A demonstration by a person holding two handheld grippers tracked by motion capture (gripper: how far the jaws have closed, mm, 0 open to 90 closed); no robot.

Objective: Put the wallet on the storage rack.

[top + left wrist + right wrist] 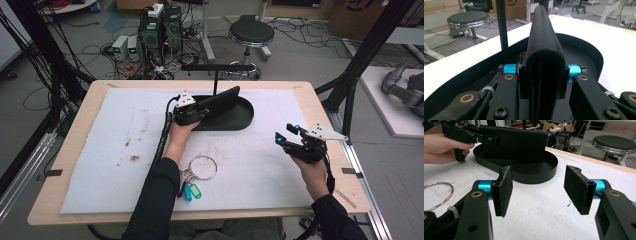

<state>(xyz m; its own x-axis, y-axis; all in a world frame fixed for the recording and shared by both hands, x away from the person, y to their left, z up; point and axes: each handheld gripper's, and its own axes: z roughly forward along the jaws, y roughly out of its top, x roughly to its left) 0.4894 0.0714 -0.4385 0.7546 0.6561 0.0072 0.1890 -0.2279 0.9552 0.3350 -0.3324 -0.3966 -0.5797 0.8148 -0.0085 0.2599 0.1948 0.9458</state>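
Observation:
A black fabric wallet [222, 100] stands on its edge over the black oval tray [240, 120] at the table's far middle. My left gripper [202, 111] is shut on its near end; in the left gripper view the pads press both sides of the wallet [544, 50], above the tray's rim [596, 57]. My right gripper [286, 134] hovers at the right of the table, open. Its pads [505, 190] have nothing between them, and it faces the tray [541, 173], the wallet [516, 142] and the left gripper [486, 140].
A thin black post [215, 80] with a crossbar rises from the tray's far side. A large metal key ring [202, 167] with keys and coloured tags [191, 191] lies near the front of the white mat. A stool [251, 34] stands beyond the table.

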